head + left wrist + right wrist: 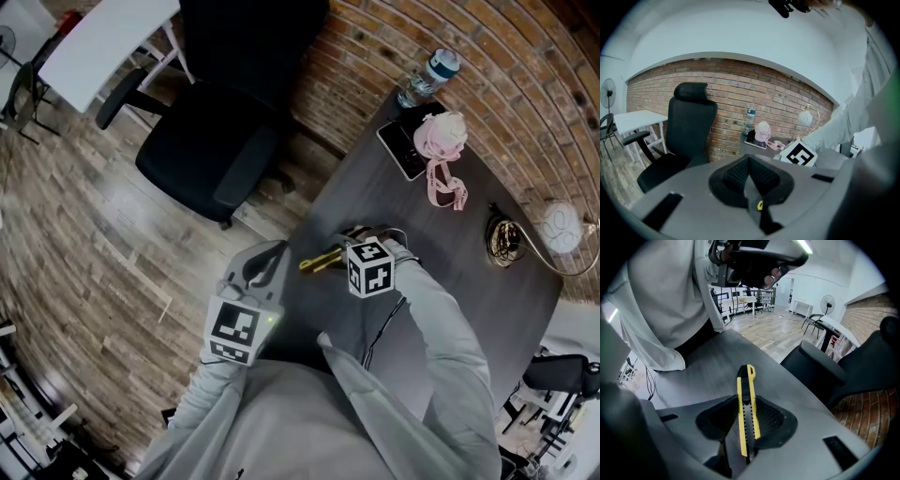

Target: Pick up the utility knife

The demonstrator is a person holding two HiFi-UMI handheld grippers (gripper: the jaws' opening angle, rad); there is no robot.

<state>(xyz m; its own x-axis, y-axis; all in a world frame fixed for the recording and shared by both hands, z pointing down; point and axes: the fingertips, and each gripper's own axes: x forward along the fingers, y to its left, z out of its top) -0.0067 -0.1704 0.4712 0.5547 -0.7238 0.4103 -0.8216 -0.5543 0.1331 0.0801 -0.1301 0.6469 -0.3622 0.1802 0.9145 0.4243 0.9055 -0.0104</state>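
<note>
A yellow and black utility knife point(746, 401) lies lengthwise between the pads of my right gripper point(747, 423), which press on both of its sides. Its far end points out over the dark grey table point(717, 362). In the head view the knife point(319, 263) pokes out to the left of the right gripper point(337, 255) near the table's left edge point(323, 202). Whether it is off the tabletop I cannot tell. My left gripper point(270, 262) hangs beside the table over the floor. In its own view the left gripper point(750, 177) has its pads closed together with nothing between them.
A black office chair point(211, 150) stands on the wood floor left of the table. At the table's far end are a water bottle point(433, 73), a dark phone point(401, 150), a pink pouch with a strap point(441, 141) and a coiled cable point(506, 240). A white desk point(103, 37) is far left.
</note>
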